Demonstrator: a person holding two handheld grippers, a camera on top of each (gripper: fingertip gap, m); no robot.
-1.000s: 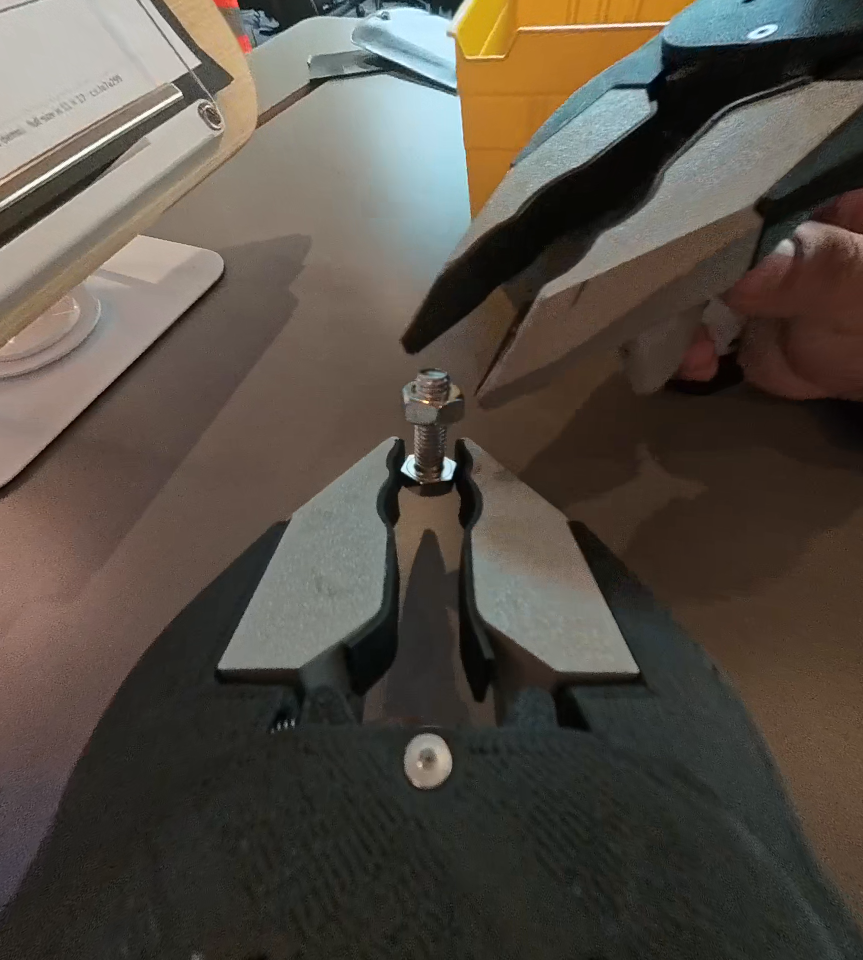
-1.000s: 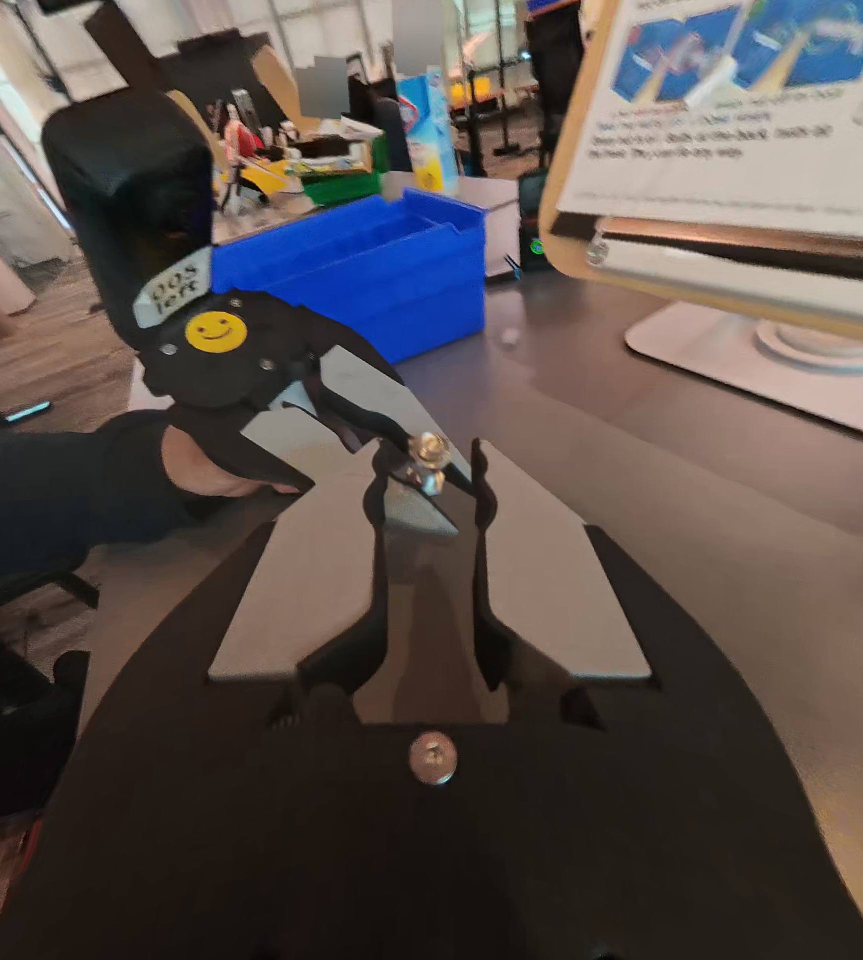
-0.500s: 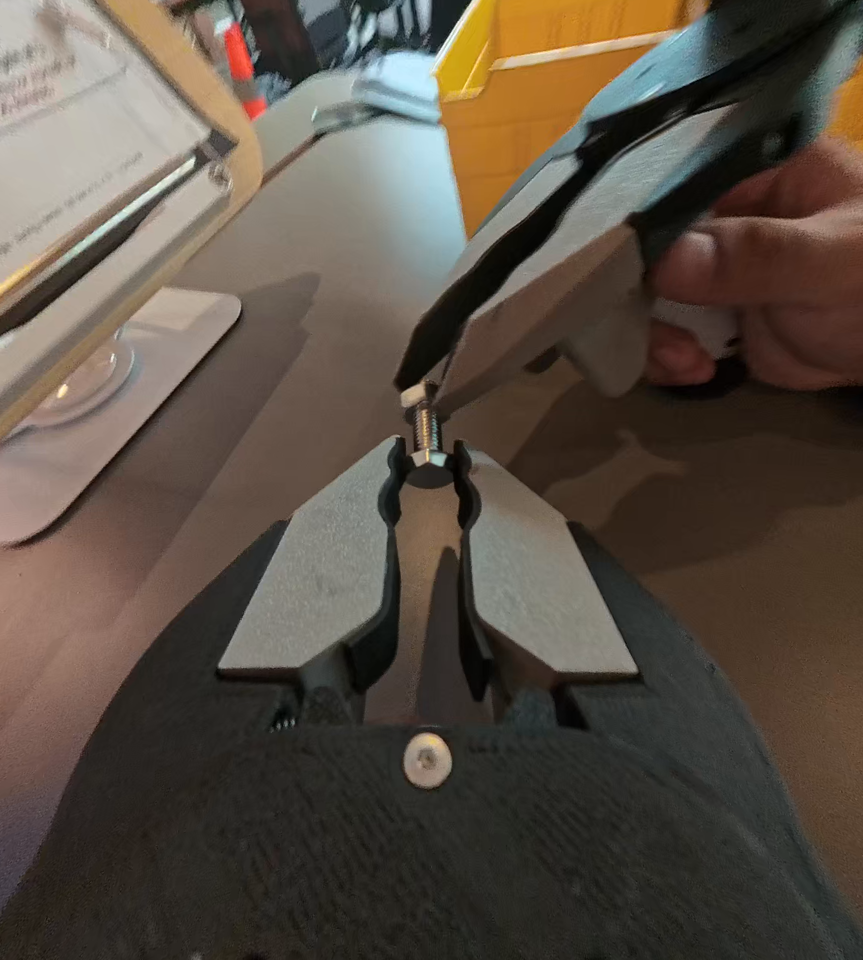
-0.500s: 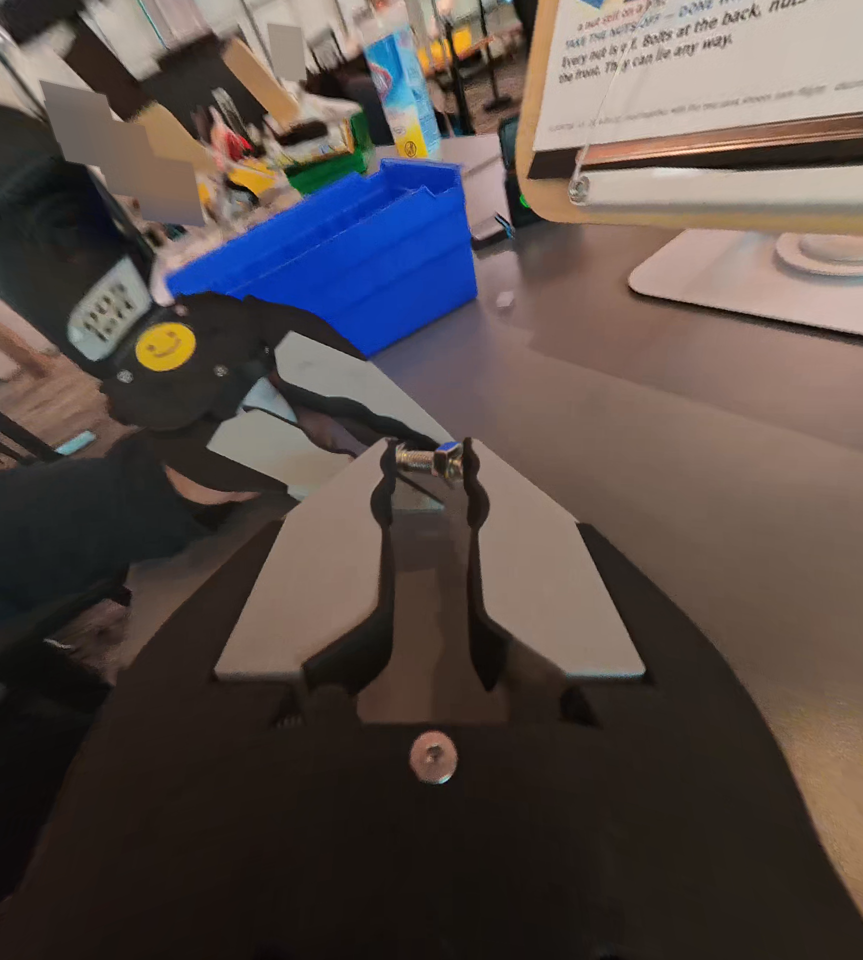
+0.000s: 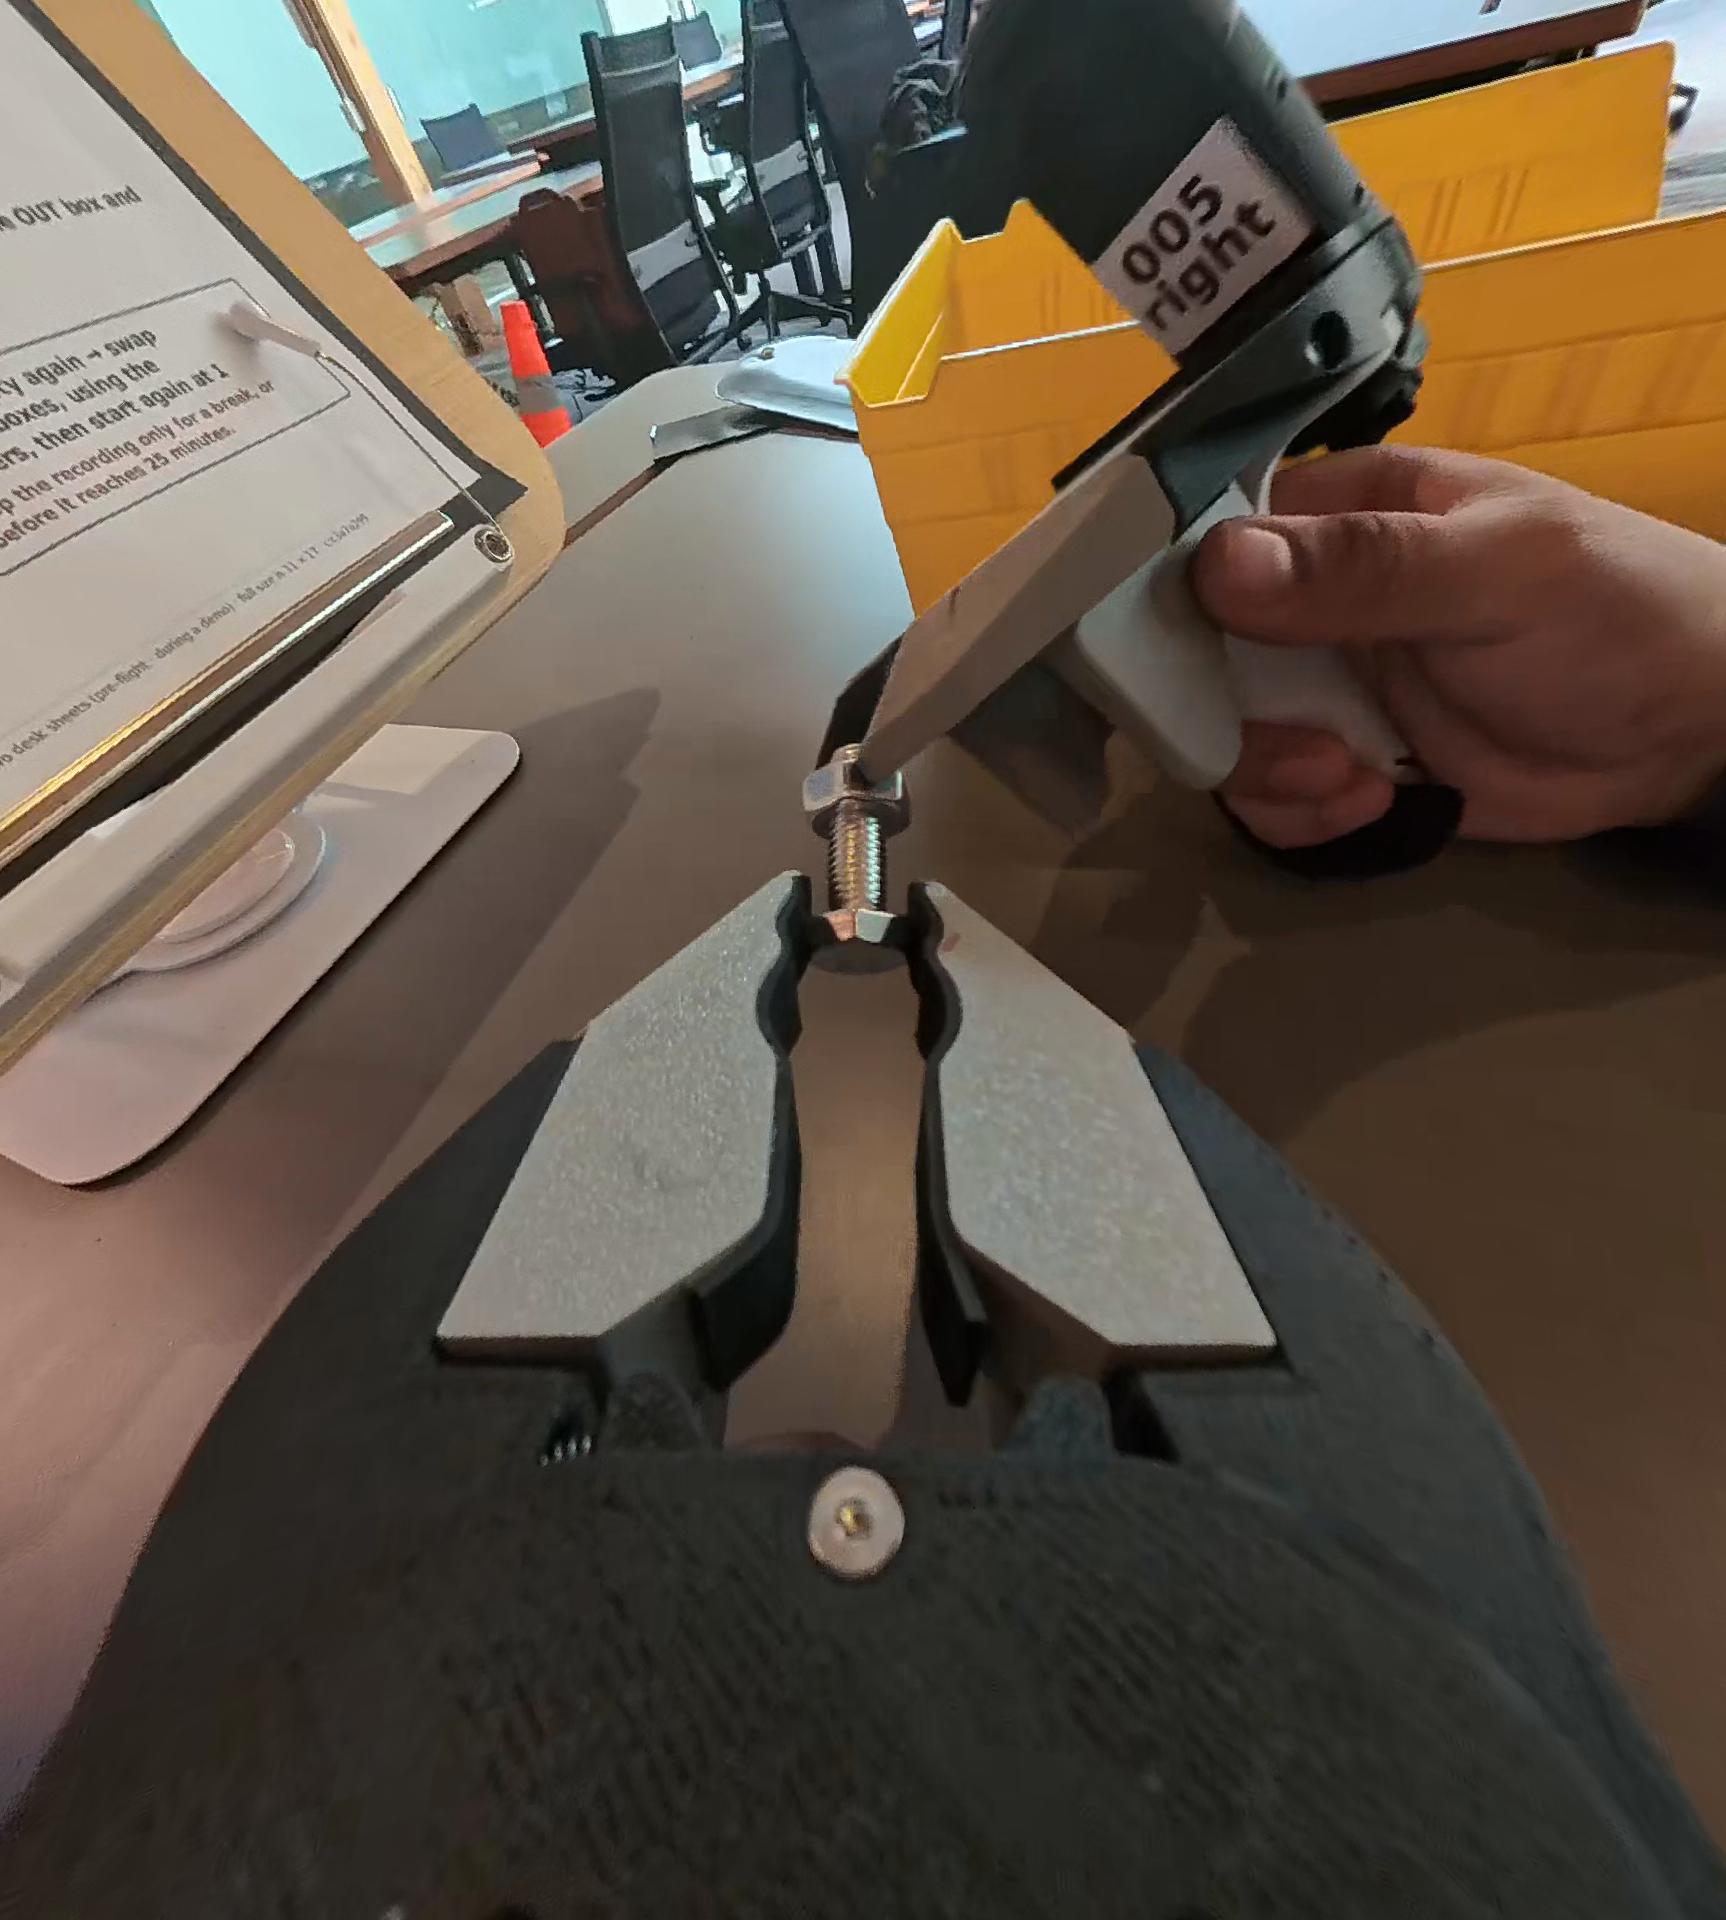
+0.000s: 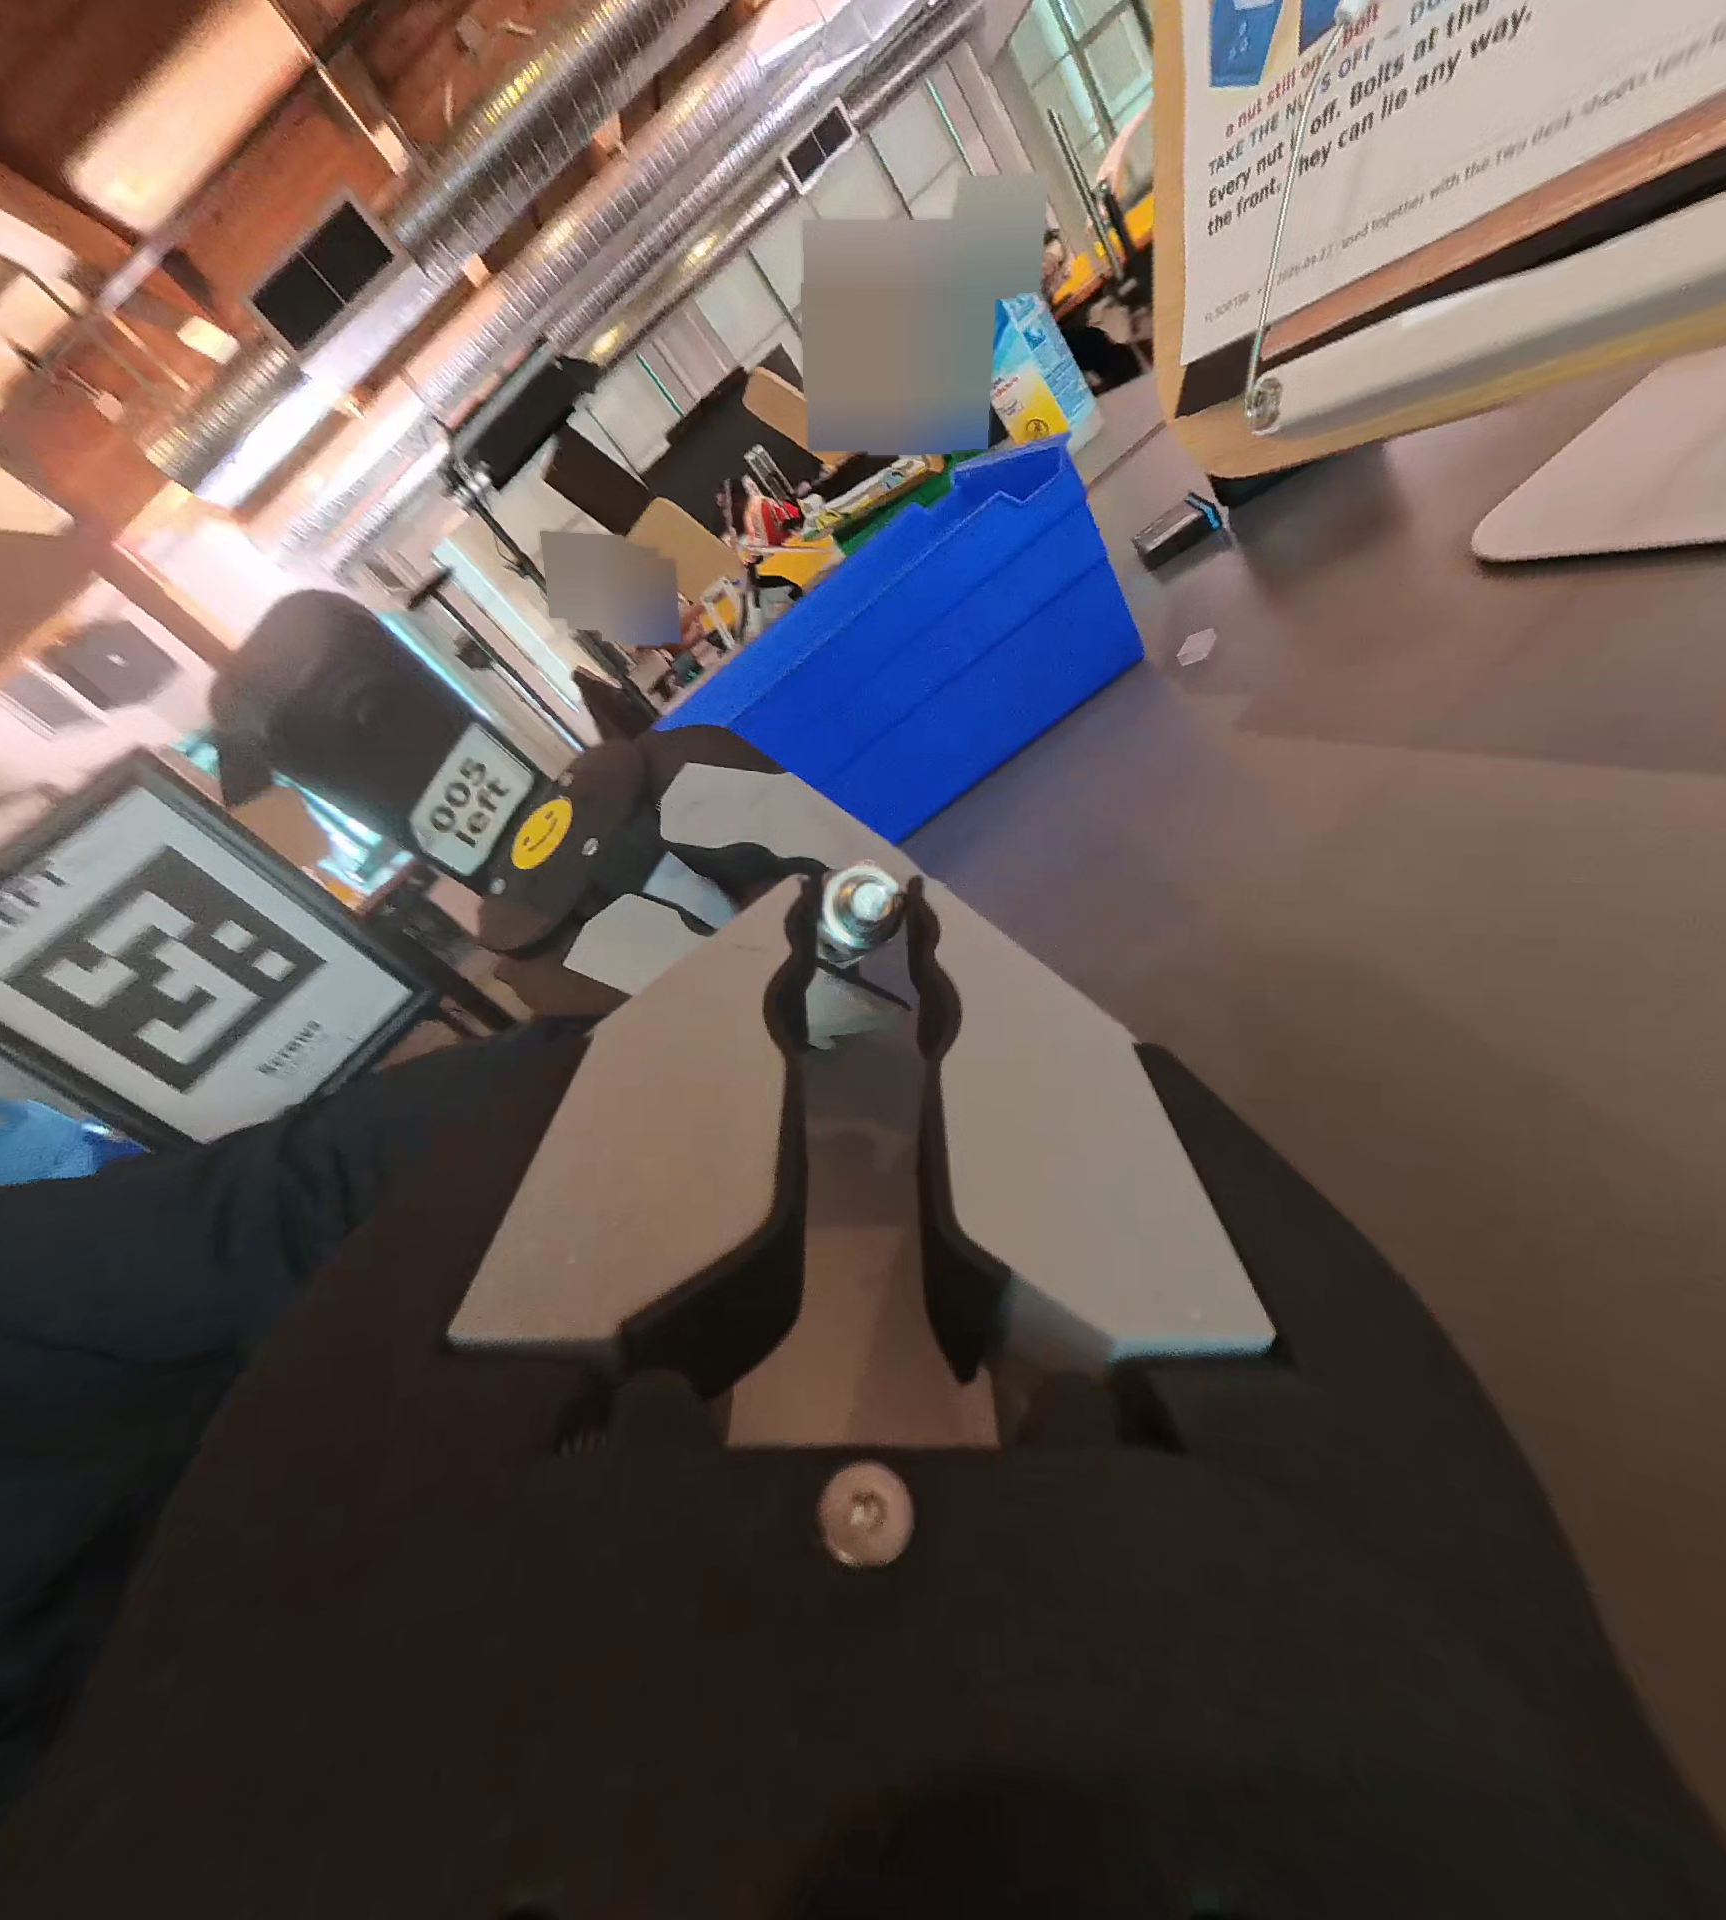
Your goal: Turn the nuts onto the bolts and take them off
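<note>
A steel bolt (image 5: 859, 852) stands upright, its hex head clamped between the tips of my left gripper (image 5: 857, 927). A hex nut (image 5: 843, 792) sits near the top of its thread. My right gripper (image 5: 864, 764) comes in from the upper right, tilted on its side, and is shut on that nut. In the right wrist view the nut (image 6: 851, 914) and the bolt's end show between my right gripper's tips (image 6: 857, 920), with the left gripper (image 6: 630, 894) behind it. A hand (image 5: 1503, 644) holds the right gripper's handle.
A yellow bin (image 5: 1358, 416) stands behind the right gripper. A blue bin (image 6: 942, 665) stands on the far side in the right wrist view. A clipboard sign on a white stand (image 5: 163, 499) is at the left. The brown table (image 5: 1461, 1195) lies below. The grippers are tip to tip, or close to it.
My right gripper closed in from open and apart, shut on the nut at the bolt's top, and has rolled over sideways with it. The left gripper kept its hold on the bolt head.
</note>
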